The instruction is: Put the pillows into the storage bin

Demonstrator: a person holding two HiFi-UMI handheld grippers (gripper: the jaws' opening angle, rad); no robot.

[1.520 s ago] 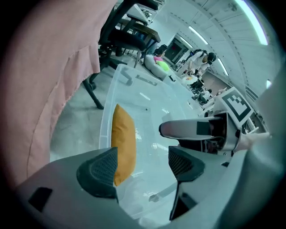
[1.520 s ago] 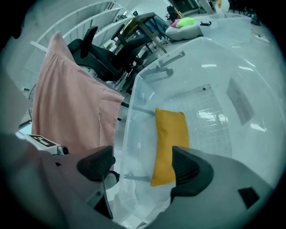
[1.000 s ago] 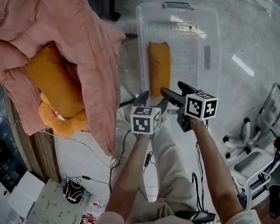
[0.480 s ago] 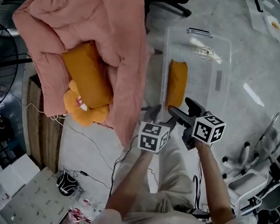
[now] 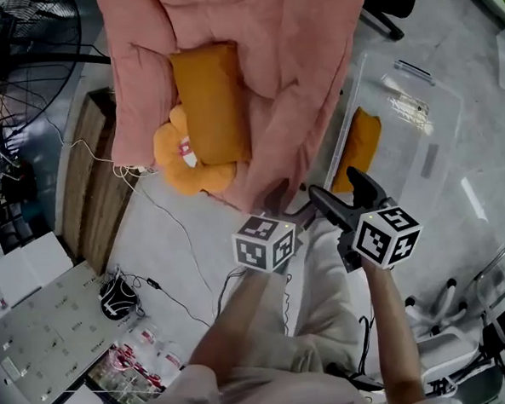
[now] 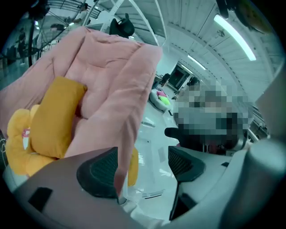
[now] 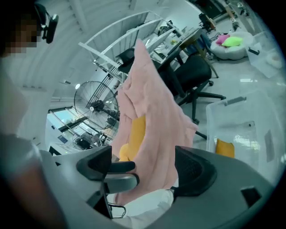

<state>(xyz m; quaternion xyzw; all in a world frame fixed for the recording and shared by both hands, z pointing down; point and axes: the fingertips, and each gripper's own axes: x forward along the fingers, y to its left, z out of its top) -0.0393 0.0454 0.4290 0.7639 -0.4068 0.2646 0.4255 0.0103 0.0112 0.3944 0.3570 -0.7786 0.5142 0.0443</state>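
Note:
An orange pillow (image 5: 208,101) and a yellow plush cushion (image 5: 186,162) lie in the folds of a pink quilt (image 5: 295,58). A second orange pillow (image 5: 357,148) lies inside the clear storage bin (image 5: 425,156) on the floor. My left gripper (image 5: 288,201) hangs by the quilt's lower edge, its jaws opening with nothing gripped. My right gripper (image 5: 341,191) is open and empty beside it, near the bin's corner. The left gripper view has the left gripper (image 6: 143,167) below the orange pillow (image 6: 56,116). The right gripper view has the right gripper (image 7: 147,172) facing the quilt (image 7: 152,120) and the bin (image 7: 241,120).
A wooden bench (image 5: 99,198) carries the quilt pile, with a floor fan (image 5: 30,48) behind it. Cables and a dark bundle (image 5: 113,299) lie on the floor at left. An office chair (image 7: 192,76) stands past the bin. A white metal frame (image 5: 489,302) is at the lower right.
The view has swung left towards the quilt pile, so the bin has slid to the right. Both grippers stay side by side in front of me, holding nothing.

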